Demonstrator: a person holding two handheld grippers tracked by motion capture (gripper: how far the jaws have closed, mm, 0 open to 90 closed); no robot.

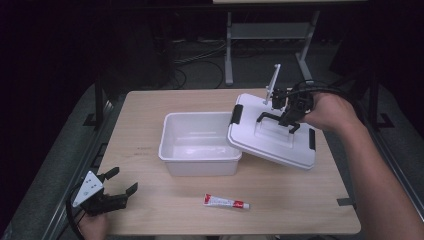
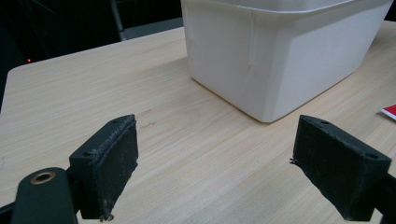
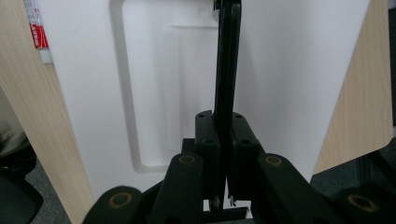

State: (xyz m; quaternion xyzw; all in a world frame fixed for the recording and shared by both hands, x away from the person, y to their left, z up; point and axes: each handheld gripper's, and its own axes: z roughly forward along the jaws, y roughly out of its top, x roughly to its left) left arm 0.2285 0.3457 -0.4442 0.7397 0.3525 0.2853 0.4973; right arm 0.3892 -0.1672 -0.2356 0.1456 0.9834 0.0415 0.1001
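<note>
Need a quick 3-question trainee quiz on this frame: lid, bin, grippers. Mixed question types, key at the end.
1. True or false: the right gripper is shut on the black handle of the white lid.
2. Multiple choice: where does the lid sit? A) flat on the table, clear of the bin; B) tilted, its left edge over the right rim of the white bin; C) sealed square on the bin.
3. Short answer: what lies on the table in front of the bin, and what state is the left gripper in?

Key: 1 true. 2 B. 3 a red and white tube; open, holding nothing.
</note>
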